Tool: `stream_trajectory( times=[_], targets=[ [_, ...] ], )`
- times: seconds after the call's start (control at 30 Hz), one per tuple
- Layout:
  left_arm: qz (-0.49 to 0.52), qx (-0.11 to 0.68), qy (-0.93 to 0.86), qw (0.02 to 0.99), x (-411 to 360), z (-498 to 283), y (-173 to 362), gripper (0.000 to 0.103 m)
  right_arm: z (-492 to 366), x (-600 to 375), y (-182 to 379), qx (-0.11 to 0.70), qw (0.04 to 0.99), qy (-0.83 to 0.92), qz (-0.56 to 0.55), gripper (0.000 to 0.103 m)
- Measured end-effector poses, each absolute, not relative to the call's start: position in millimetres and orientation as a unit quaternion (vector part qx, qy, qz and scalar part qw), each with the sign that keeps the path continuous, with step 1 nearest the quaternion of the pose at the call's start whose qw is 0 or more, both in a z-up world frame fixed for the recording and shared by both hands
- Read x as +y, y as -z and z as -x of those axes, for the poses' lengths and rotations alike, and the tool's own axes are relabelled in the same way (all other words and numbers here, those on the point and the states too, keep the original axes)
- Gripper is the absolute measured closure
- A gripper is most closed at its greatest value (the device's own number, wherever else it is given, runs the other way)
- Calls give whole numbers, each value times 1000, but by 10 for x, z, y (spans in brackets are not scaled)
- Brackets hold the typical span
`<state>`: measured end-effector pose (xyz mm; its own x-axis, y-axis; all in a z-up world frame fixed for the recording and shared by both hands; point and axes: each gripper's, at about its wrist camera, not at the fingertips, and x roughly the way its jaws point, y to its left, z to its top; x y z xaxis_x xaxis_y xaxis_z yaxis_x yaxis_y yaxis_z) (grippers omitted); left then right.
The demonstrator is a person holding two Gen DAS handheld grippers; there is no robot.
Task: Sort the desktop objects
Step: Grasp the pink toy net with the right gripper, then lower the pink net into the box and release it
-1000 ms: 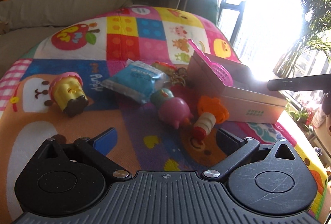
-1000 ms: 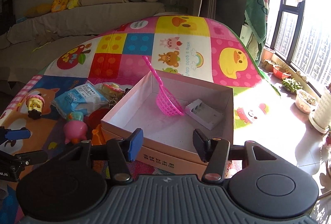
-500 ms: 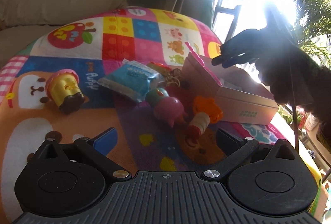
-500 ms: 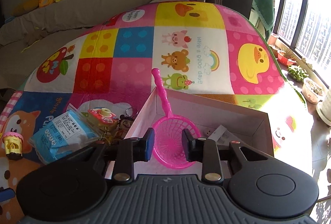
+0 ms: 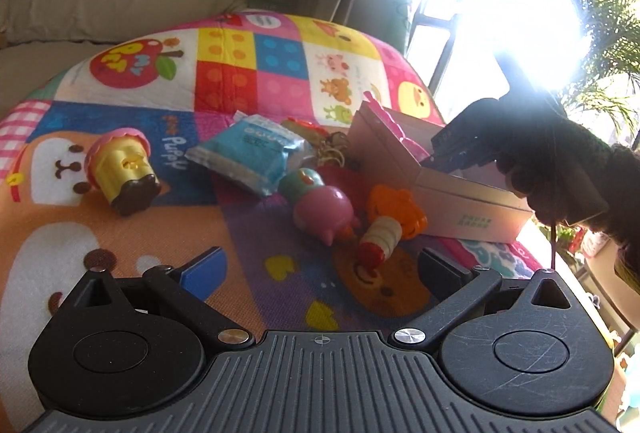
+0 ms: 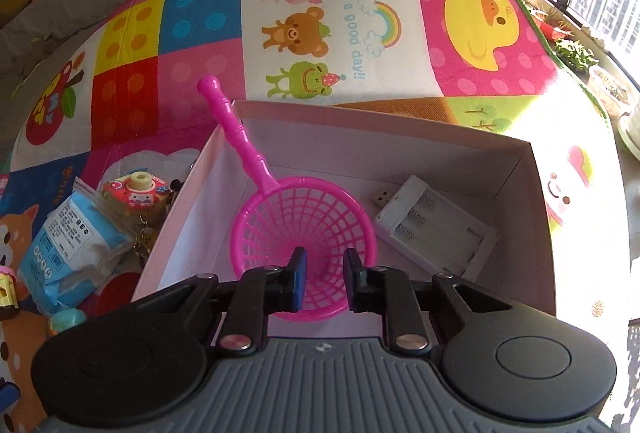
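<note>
Right gripper [image 6: 323,280]: over the cardboard box [image 6: 538,193], fingers a narrow gap apart above the net bowl, gripping nothing.
Pink net scoop [image 6: 304,223]: inside the box, handle propped on its far-left corner.
White battery case [image 6: 436,229]: in the box, right of the scoop.
Left gripper [image 5: 320,269]: fingers spread wide, empty, above the mat left of the box.
Pink pig toy [image 5: 322,209]: on the mat just left of the box.
Blue packet [image 5: 250,151]: beyond the pig, left of the box.

one box [image 6: 532,233], one pink net [image 6: 304,221], one charger [image 6: 436,229], one blue packet [image 5: 252,153]
</note>
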<state>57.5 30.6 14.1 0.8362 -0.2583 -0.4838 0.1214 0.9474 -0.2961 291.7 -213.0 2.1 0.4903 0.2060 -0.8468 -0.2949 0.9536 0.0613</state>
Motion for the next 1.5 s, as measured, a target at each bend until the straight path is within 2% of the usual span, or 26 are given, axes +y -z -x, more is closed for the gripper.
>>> stream_trajectory(
  times=[0.2,0.27,0.43,0.57,0.7,0.8,0.87,0.97,1.0,1.1,1.13,1.17,1.23,1.37,1.5],
  targets=[
    [126,270,99,950,298,-577,-140,0,-2529,-2198,-121,499,847,-178,47,83],
    [126,271,98,949,299,-579,-137,0,-2457,-2243,-213,489,852,-185,31,80],
    [125,272,97,949,301,-581,-130,0,-2351,-2315,-423,448,875,-186,-13,74],
    [113,272,74,953,298,-573,-131,0,-1980,-2214,-586,380,898,-224,-8,71],
    [83,262,12,961,328,-536,-175,0,-1422,-1994,-530,319,907,-269,47,48],
    [82,265,-12,961,433,-506,-219,0,-1051,-1685,-297,271,913,-261,160,48],
    [83,269,-22,959,489,-475,-243,0,-972,-1523,-153,256,912,-253,196,48],
    [85,275,-31,957,538,-423,-275,0,-1033,-1386,-8,260,913,-254,187,54],
    [84,277,-32,957,551,-402,-285,0,-1071,-1355,30,261,915,-249,181,59],
    [77,281,-37,956,566,-346,-299,0,-1153,-1381,80,269,920,-245,146,67],
    [74,283,-39,956,573,-331,-301,0,-1167,-1414,75,279,918,-250,129,78],
    [73,284,-41,955,581,-316,-299,0,-1175,-1443,60,295,913,-260,110,81],
    [74,287,-43,954,596,-294,-296,0,-1123,-1527,29,325,895,-297,74,95],
    [73,292,-42,953,592,-263,-295,0,-908,-1673,34,358,864,-349,52,96],
    [63,293,-30,954,524,-251,-314,0,-686,-1819,41,344,873,-335,77,95]
  ],
)
